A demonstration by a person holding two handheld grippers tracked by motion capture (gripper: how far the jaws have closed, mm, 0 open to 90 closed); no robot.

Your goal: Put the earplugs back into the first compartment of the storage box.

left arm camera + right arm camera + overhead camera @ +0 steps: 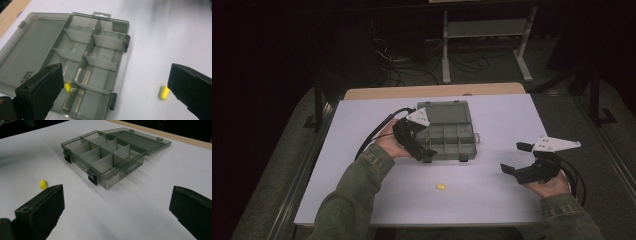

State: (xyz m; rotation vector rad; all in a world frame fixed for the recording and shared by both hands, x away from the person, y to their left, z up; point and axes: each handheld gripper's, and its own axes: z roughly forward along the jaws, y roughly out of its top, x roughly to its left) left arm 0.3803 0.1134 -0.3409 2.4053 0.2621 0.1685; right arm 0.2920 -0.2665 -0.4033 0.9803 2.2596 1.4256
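Yellow capsule (164, 92) lies beside the spread-jawed left gripper (426, 145), near the compartment box (100, 62); right gripper (518, 159) gapes empty; centre jaws before closing.

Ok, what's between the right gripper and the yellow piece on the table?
Nothing: in the high view only bare white table lies between the right gripper and the yellow piece. The box sits farther back.

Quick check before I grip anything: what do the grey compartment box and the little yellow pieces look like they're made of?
The grey translucent compartment box looks like hard, smooth, smoke-tinted plastic: the table shows through its walls and open lid, and the dividers catch glints. The small yellow piece on the table and the one inside the box look matte and rounded, possibly foam or soft plastic; too small to be sure.
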